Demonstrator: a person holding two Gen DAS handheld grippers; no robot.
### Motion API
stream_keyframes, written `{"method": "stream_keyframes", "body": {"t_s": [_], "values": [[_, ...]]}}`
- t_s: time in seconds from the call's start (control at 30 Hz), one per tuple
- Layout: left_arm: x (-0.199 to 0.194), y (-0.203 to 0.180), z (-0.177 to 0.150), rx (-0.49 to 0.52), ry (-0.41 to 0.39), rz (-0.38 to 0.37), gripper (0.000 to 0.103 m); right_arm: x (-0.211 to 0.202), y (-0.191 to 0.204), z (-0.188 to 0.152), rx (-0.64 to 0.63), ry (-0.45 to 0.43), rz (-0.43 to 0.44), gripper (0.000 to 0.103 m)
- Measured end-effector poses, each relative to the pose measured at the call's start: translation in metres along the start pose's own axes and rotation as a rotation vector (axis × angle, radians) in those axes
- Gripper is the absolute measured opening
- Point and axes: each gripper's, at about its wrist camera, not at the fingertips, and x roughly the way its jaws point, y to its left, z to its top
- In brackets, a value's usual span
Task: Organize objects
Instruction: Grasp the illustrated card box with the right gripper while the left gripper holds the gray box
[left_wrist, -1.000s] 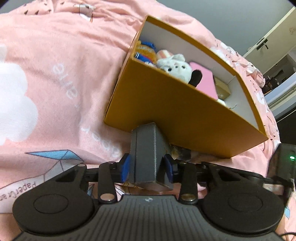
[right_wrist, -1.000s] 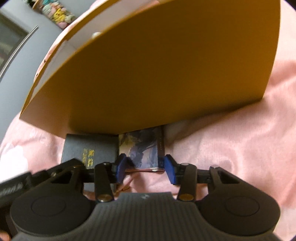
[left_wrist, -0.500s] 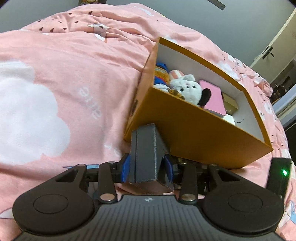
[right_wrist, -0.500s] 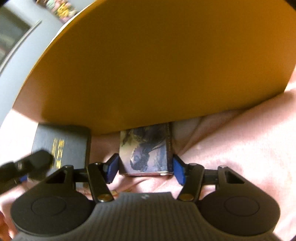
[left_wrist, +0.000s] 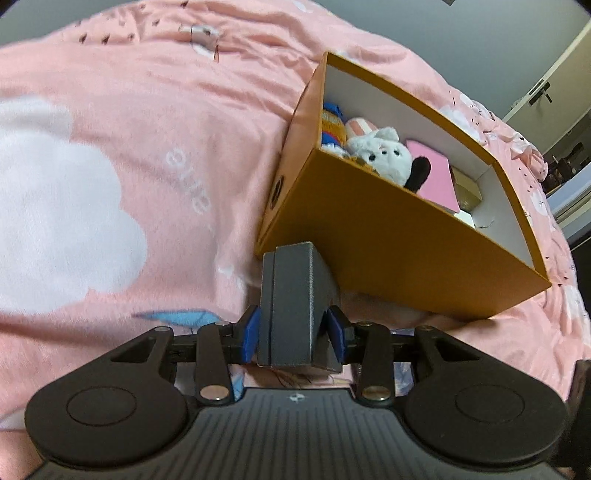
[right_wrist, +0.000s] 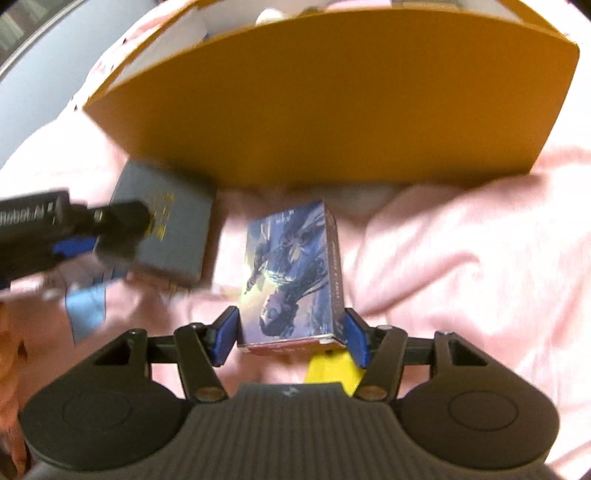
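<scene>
Gripping a dark gray box (left_wrist: 291, 302), left tool (left_wrist: 293, 330) clamped on its sides, beside the orange box (left_wrist: 388, 236) | right tool (right_wrist: 291, 334) closed around an illustrated card box (right_wrist: 293, 273) over the pink bed (right_wrist: 443, 251) | plush toy (left_wrist: 384, 155) and pink book (left_wrist: 434, 173) inside orange box

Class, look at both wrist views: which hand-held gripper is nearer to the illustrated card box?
The right hand-held gripper: the illustrated card box sits between its fingers. The left hand-held gripper is off to that box's left, shut on the dark gray box.
</scene>
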Motion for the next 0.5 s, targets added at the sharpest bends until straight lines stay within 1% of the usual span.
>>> {"method": "stream_keyframes", "body": {"t_s": [0.07, 0.2, 0.33, 0.43, 0.5], "values": [[0.002, 0.003, -0.002, -0.017, 0.017, -0.014, 0.044, 0.001, 0.000, -0.004, -0.022, 0.018, -0.015, 0.062], [0.006, 0.007, -0.002, -0.029, 0.027, -0.017, 0.044, -0.001, 0.004, -0.004, -0.039, 0.027, -0.030, 0.062], [0.008, 0.011, 0.000, -0.054, 0.038, -0.026, 0.044, -0.003, 0.010, 0.007, -0.074, 0.021, -0.042, 0.063], [0.010, 0.012, 0.001, -0.059, 0.042, -0.026, 0.044, 0.000, 0.015, 0.018, -0.105, 0.025, -0.057, 0.066], [0.010, 0.012, 0.002, -0.059, 0.043, -0.025, 0.044, 0.004, 0.016, 0.024, -0.109, 0.037, -0.066, 0.066]]}}
